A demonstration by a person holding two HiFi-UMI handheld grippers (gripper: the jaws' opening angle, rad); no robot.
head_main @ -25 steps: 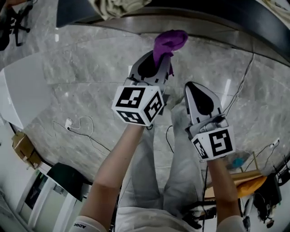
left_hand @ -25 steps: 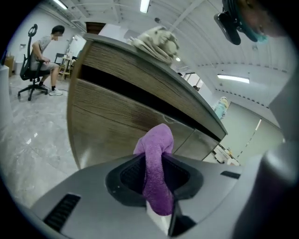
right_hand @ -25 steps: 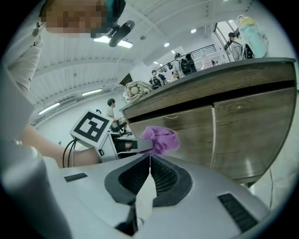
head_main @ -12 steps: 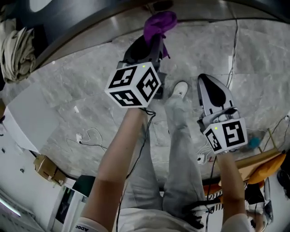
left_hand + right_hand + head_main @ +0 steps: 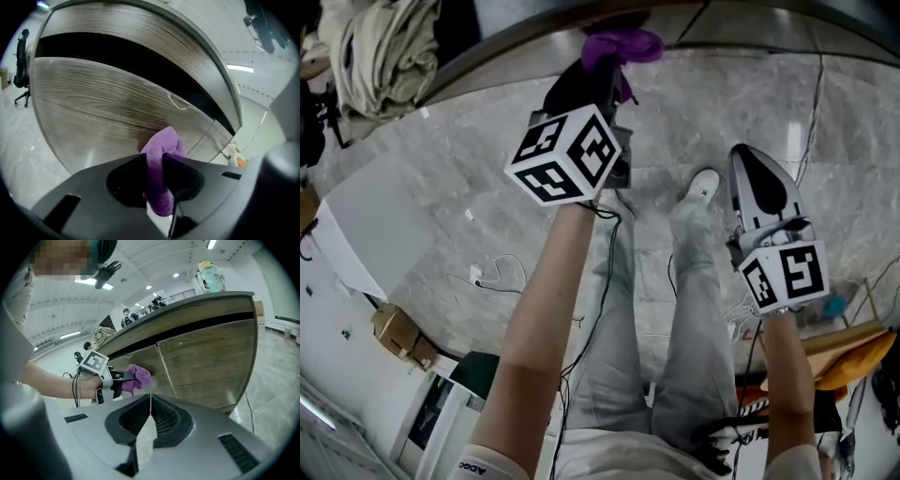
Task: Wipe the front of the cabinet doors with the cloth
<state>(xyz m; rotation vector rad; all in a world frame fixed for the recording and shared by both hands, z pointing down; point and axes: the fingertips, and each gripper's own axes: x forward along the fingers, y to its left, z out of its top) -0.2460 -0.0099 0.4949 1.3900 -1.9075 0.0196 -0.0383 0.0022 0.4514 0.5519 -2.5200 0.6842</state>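
Purple cloth (image 5: pixel 162 146) pinched by left hand-held gripper (image 5: pixel 153 159), wooden cabinet door (image 5: pixel 103 101) ahead, right hand-held gripper (image 5: pixel 150 398) closed

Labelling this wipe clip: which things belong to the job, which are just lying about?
Job: purple cloth, clamped in the left gripper; cabinet door it faces.
Lying about: white cable, cardboard box, beige fabric heap, office chair. The right gripper is shut, empty.

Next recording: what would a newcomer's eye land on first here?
The purple cloth stands out, pinched between the jaws of the left gripper and held up to the wood-grain cabinet door; whether it touches is unclear. At the right of the head view, the right gripper hangs back, jaws together and empty.
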